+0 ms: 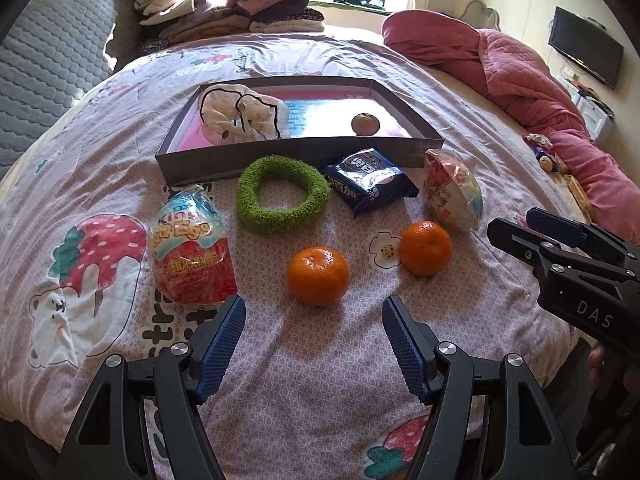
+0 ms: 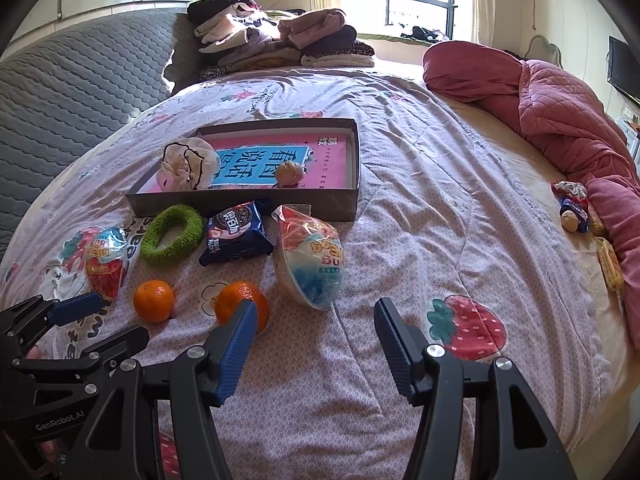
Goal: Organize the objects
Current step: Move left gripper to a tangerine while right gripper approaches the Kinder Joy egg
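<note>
**Both grippers hover empty over a cluttered bed**

I see a flat grey box (image 1: 280, 156) lying on the patterned bed cover (image 1: 320, 360), with a crumpled white cloth (image 1: 240, 110) in its left part and a small brown ball (image 1: 365, 124) toward its right. Along the box's near wall lie a green fuzzy ring (image 1: 282, 200) and a dark blue snack packet (image 1: 370, 186). A red-and-blue egg pack (image 1: 190, 250) lies at 10 o'clock from my left gripper (image 1: 314, 314); a second egg pack (image 1: 454, 196) lies at 1 o'clock. Folded clothes (image 2: 280, 40) and a pink quilt (image 2: 560, 112) sit far back on the bed.

From the left wrist, the near tangerine (image 1: 317, 275) lies at 12 o'clock, just beyond the fingers (image 1: 224, 344), apart from them, nothing between. The far tangerine (image 1: 425, 248) lies at 1 o'clock, near the second egg pack. Both are round, bright orange, glossy, stem dimple up.

My left fingers stand spread wide and hold nothing. The right gripper (image 2: 314, 312) is likewise spread and empty; its left finger (image 2: 236, 348) overlaps the far tangerine (image 2: 240, 304) in view, though I cannot tell whether they touch. The second egg pack (image 2: 310, 260) lies at 12 o'clock from it.
</note>
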`<state>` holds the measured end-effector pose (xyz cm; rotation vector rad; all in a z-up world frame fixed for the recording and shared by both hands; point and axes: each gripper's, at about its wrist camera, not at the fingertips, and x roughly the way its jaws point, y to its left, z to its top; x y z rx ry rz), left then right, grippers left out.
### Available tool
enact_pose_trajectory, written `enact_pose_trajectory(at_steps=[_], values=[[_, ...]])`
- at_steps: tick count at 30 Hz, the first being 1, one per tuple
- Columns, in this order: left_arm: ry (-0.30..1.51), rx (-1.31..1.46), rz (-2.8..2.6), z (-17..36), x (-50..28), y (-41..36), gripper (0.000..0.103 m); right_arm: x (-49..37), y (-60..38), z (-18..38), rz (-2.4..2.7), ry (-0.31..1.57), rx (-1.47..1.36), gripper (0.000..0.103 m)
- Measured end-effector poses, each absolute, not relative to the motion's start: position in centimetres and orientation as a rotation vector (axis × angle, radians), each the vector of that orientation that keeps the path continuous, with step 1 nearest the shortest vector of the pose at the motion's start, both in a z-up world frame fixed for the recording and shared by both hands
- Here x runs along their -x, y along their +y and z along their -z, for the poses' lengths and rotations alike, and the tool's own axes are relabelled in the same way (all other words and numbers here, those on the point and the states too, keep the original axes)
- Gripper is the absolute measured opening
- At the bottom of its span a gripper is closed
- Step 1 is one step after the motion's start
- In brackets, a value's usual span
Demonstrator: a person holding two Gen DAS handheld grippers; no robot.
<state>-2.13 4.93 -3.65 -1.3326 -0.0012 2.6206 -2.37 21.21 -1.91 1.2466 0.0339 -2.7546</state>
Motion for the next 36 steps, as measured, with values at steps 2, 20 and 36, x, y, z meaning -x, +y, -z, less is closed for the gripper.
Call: enact_pose_trajectory(at_steps=[2, 20, 36], values=[[0.001, 1.336, -2.621, 3.8, 2.2, 5.0, 0.072, 2.5, 21.3, 2.0, 2.758, 0.026, -1.246, 0.06], [-0.03, 1.342, -2.631, 4.6, 3.7, 5.0, 0.072, 4.0, 21.4, 2.5, 2.757, 0.033, -1.251, 0.07], [-0.058, 1.367, -2.636, 5.8, 5.2, 5.2, 0.072, 6.9, 21.3, 4.2, 2.754, 0.06, -1.284, 0.07]])
